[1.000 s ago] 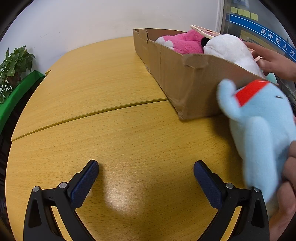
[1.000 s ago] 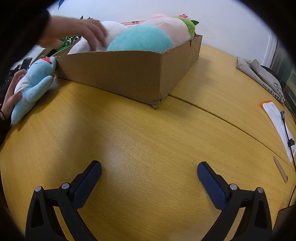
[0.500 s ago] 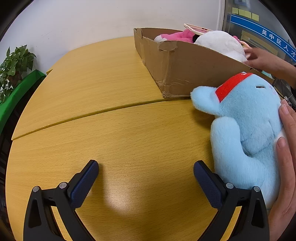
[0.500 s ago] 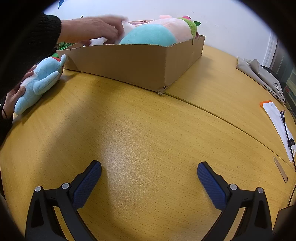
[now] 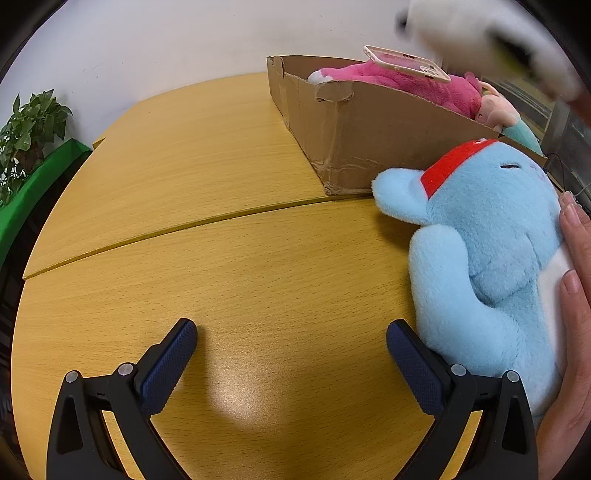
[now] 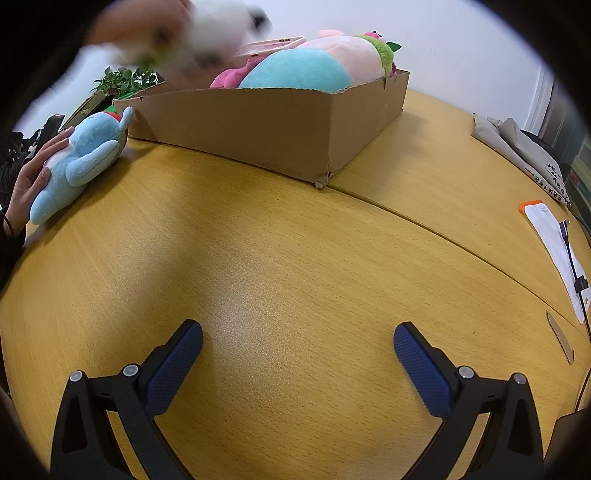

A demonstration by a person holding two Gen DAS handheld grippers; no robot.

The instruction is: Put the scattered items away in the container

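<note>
A cardboard box (image 5: 369, 147) (image 6: 266, 133) stands at the back of the wooden table, holding a pink plush (image 5: 399, 79), a teal plush (image 6: 295, 72) and a phone (image 5: 406, 62). A light blue plush with a red band (image 5: 487, 251) (image 6: 77, 158) lies on the table next to the box, with a bare hand (image 5: 576, 295) on it. A second hand lifts a blurred white plush (image 6: 207, 33) above the box. My left gripper (image 5: 291, 343) is open and empty, its right finger beside the blue plush. My right gripper (image 6: 297, 343) is open and empty over bare table.
A potted plant (image 5: 29, 133) and a green ledge stand left of the table. A grey cloth (image 6: 524, 147), a white packet (image 6: 554, 236) with a cable, and a small cardboard strip (image 6: 559, 338) lie on the table's right side. A seam crosses the tabletop.
A hand has lifted the white plush up out of the box. The blue plush has been laid on the table closer to my left gripper. Both grippers stay still and open.
</note>
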